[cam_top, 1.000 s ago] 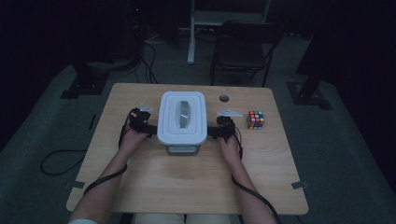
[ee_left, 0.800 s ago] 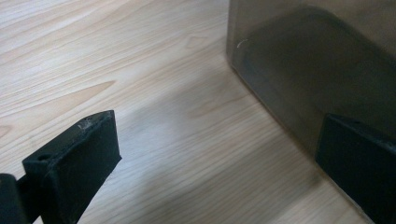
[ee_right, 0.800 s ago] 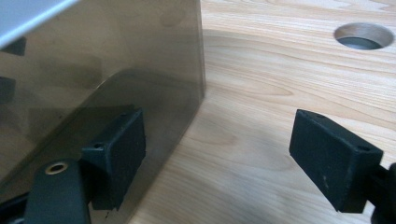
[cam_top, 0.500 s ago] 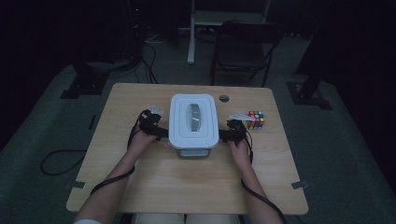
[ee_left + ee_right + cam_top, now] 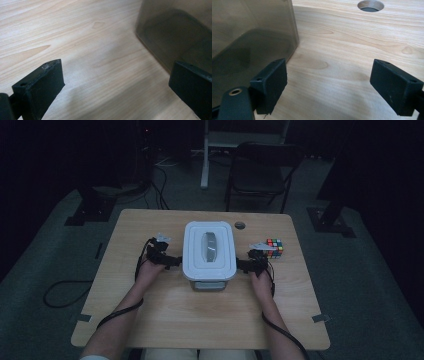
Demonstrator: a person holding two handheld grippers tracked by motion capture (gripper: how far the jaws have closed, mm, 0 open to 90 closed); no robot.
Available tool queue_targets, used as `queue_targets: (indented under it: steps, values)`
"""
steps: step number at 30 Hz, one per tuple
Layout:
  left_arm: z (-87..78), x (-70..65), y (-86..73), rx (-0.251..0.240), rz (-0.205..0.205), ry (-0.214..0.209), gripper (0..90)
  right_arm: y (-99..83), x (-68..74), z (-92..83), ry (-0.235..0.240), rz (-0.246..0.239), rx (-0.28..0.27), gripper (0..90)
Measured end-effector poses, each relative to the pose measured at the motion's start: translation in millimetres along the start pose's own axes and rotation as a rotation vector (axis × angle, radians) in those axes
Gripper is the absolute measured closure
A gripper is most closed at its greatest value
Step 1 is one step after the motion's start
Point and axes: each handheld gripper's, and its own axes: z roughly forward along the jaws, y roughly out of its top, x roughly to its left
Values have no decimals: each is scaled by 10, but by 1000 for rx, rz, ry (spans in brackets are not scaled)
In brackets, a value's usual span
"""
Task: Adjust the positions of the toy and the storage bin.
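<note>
A white lidded container (image 5: 209, 251) with a clear window in its lid stands on the wooden table (image 5: 165, 320), about mid-table. My left gripper (image 5: 172, 261) sits at its left side and is open. In the left gripper view the jaws (image 5: 120, 82) stand wide over bare wood, with the container's translucent wall (image 5: 180, 32) beside the right-hand jaw. My right gripper (image 5: 242, 265) sits at the container's right side. Its jaws (image 5: 337, 85) have just been opening and nothing is between them. The container wall (image 5: 249, 37) stands beside the left-hand jaw.
A colourful puzzle cube (image 5: 274, 247) lies on the table just beyond my right gripper. A round cable hole (image 5: 240, 225) sits behind the container. A dark chair (image 5: 260, 170) and stand legs are past the table's far edge.
The container and both grippers have shifted to the right and slightly toward the person's side; over the last half second they have hardly moved.
</note>
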Motion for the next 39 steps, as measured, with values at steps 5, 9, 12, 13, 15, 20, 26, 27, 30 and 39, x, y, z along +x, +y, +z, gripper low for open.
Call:
queue_targets:
  steps: [5,9,12,13,15,20,26,27,30,39]
  values:
    - [30,15,71,-16,18,15,6,142,-83,101,20,9,3,141]
    - [59,40,120,-31,-12,-6,5,262,-98,147,22,21,-11,141]
    - [61,24,168,-44,2,-16,6,324,-60,153,32,13,-24,141]
    - [64,5,186,-39,20,-7,6,335,-47,152,45,15,-27,141]
    - [68,-33,218,-38,41,-5,6,343,-22,142,66,16,-40,141]
    - [52,-87,256,-14,42,-12,6,341,-14,116,106,44,-32,177]
    - [11,-156,238,2,71,-11,6,280,-17,69,126,55,-27,196]
    - [4,-168,234,7,72,-14,6,272,-16,60,130,58,-25,196]
    - [-21,-210,211,13,84,-23,6,241,-11,14,136,56,-21,204]
    - [-114,-328,104,25,113,-28,6,114,74,-184,142,25,-14,206]
